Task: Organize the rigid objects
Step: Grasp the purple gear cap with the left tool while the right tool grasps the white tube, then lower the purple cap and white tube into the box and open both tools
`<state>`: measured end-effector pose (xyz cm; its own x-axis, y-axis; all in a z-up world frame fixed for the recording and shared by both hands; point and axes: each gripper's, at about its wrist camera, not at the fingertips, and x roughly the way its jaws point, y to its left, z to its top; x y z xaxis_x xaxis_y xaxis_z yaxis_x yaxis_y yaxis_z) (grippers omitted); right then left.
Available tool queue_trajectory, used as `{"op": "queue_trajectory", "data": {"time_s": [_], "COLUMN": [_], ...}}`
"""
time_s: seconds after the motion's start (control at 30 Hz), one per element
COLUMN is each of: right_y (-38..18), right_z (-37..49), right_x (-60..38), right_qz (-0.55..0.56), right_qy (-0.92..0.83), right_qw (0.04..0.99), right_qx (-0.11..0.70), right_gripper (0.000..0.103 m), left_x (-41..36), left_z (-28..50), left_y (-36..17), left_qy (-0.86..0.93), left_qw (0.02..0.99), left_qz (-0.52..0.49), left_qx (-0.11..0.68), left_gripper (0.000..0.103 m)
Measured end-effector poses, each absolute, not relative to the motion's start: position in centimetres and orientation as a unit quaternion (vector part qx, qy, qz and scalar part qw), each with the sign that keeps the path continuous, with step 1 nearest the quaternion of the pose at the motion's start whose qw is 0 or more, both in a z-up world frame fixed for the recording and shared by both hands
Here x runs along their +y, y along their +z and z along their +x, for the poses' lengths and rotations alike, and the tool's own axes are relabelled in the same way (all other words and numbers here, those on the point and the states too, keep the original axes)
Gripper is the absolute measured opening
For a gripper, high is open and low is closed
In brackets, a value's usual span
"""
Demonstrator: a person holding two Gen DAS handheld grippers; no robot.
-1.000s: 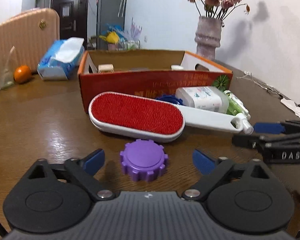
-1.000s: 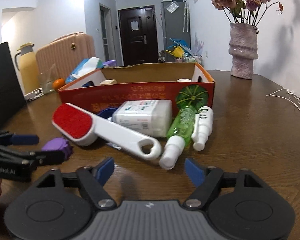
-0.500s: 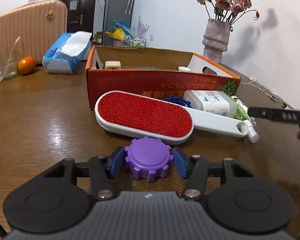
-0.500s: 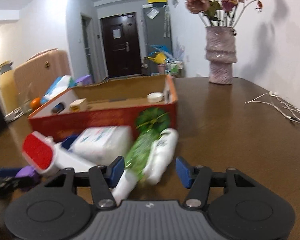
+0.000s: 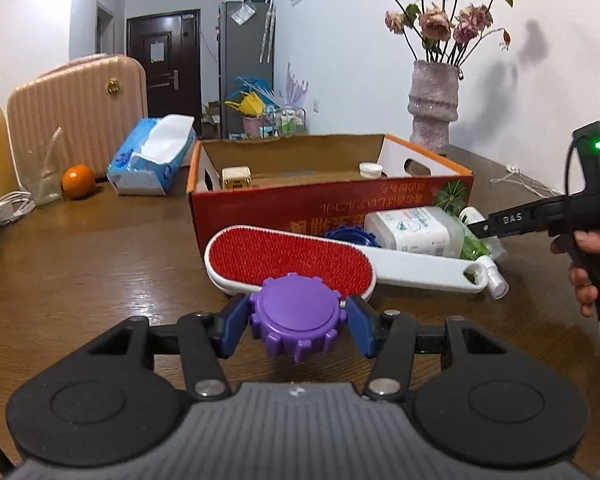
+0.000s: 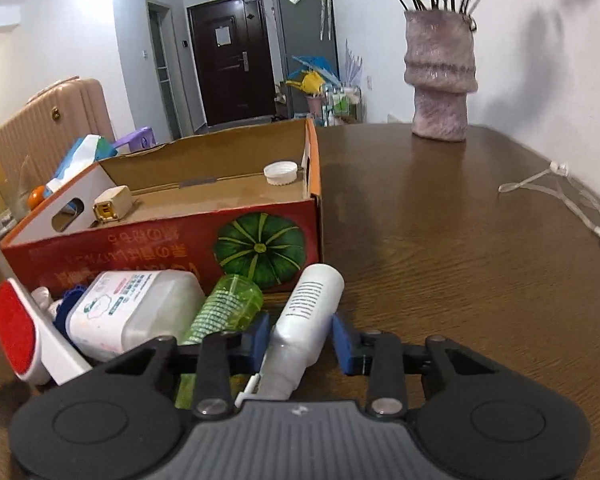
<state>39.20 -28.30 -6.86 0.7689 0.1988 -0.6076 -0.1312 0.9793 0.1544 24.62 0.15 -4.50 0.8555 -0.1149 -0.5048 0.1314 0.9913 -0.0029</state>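
My left gripper (image 5: 296, 326) is shut on a purple gear-shaped cap (image 5: 296, 320) and holds it above the table, in front of the red lint brush (image 5: 292, 260). My right gripper (image 6: 300, 340) is closed around a white spray bottle (image 6: 308, 312) that lies beside a green bottle (image 6: 224, 308) and a clear wipes tub (image 6: 132, 312). The open orange cardboard box (image 6: 172, 244) stands just behind them, with a white cap (image 6: 280, 173) and a small cream block (image 6: 110, 204) inside. A blue gear cap (image 5: 350, 236) lies against the box.
A vase of dried flowers (image 6: 440, 80) stands at the far right of the table. White cables (image 6: 560, 196) lie near the right edge. A tissue pack (image 5: 152, 156), an orange (image 5: 78, 176) and a pink suitcase (image 5: 76, 108) are at the far left.
My left gripper closed on the purple cap and lifted it off the table. My right gripper moved forward and closed around the white spray bottle.
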Motion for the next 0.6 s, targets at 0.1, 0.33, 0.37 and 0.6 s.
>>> {"op": "queue_trajectory", "data": {"time_s": [0.1, 0.33, 0.37, 0.6], "right_y": [-7.0, -6.5, -6.4, -4.9], "right_z": [40.5, 39.6, 38.8, 30.3], "right_x": [-29.1, -28.2, -28.1, -28.7], "right_qz": [0.081, 0.044, 0.038, 0.023], "right_qy": [0.092, 0.078, 0.080, 0.083], "right_qw": [0.932, 0.938, 0.940, 0.954], "right_qx": [0.341, 0.334, 0.330, 0.287], "right_gripper": [0.031, 0.027, 0.027, 0.027], "left_x": [0.3, 0.7, 0.8, 0.9], "left_z": [23.5, 19.8, 19.2, 15.9], "left_y": [-3.7, -1.9, -1.8, -1.2], "left_qy": [-0.057, -0.048, -0.046, -0.038], "left_qw": [0.966, 0.974, 0.974, 0.977], "left_qz": [0.011, 0.006, 0.004, -0.004], "left_qx": [0.251, 0.222, 0.221, 0.208], "left_gripper": [0.055, 0.055, 0.055, 0.055]}}
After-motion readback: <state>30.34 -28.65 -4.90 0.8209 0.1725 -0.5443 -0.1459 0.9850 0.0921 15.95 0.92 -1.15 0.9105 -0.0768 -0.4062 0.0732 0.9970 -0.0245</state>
